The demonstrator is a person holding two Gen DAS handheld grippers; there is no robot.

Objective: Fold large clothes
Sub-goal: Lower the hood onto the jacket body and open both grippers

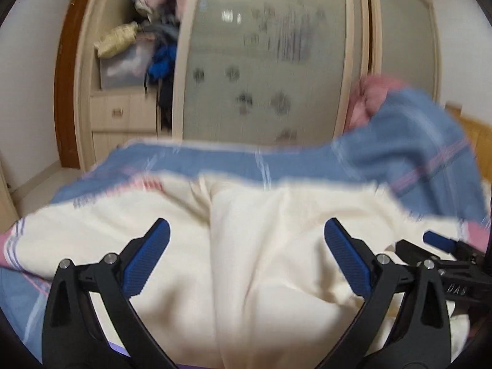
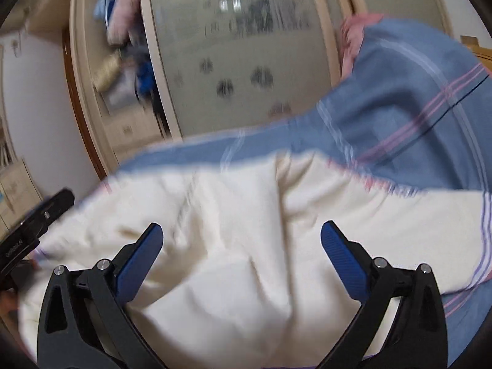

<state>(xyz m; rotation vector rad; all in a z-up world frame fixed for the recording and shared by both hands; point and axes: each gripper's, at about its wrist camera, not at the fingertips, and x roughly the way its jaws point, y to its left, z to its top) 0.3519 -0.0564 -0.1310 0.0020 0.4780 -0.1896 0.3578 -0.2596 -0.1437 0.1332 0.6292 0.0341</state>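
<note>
Motion-blurred wardrobe door [image 1: 264, 61], cream garment [image 2: 246, 230]

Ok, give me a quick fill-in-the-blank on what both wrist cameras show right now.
1. The left gripper and right gripper both have their jaws ____.
2. The cream garment lies on a ____ striped sheet.
3. Between each gripper's blue pads there is only ____ cloth, ungripped.
4. Behind the bed stands a wardrobe with a frosted ____.

Missing words: open; blue; cream; door
</note>
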